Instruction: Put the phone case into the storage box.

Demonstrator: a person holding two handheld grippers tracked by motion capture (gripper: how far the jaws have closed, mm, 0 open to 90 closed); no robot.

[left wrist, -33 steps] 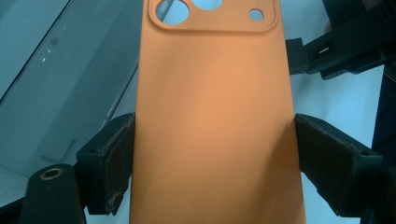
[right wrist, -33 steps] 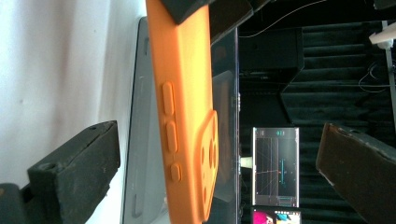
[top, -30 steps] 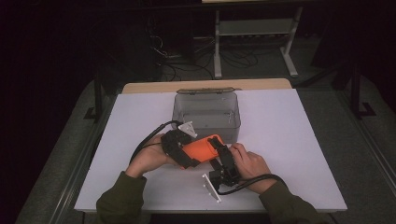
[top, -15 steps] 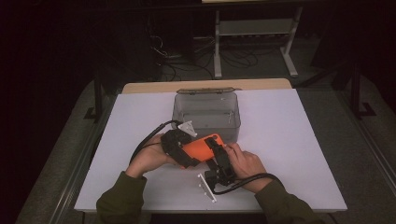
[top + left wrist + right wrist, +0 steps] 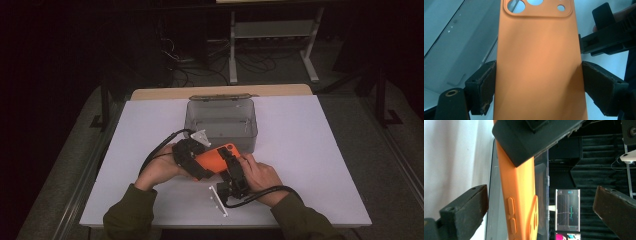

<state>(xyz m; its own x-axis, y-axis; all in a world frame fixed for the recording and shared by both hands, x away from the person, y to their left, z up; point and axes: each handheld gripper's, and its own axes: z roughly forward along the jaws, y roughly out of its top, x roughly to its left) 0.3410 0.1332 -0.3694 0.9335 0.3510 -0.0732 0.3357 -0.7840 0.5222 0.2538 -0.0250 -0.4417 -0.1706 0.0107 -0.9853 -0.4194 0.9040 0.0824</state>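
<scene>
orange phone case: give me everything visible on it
The orange phone case looks like matte, soft silicone, empty, with round camera cut-outs in a raised corner panel and two moulded side buttons. It is held above the white table, near the clear box. The left tool clamps its long edges; the right tool straddles it, jaws apart.

grey box (image 5: 221, 120) just ahead (open top), table (image 5: 325, 165) free rightward

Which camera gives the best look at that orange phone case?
The left gripper view: the orange phone case faces the lens, camera cutouts clear, clamped at both edges by the left claw. The right gripper view shows its side edge and buttons; the high view shows it small between the hands.
</scene>
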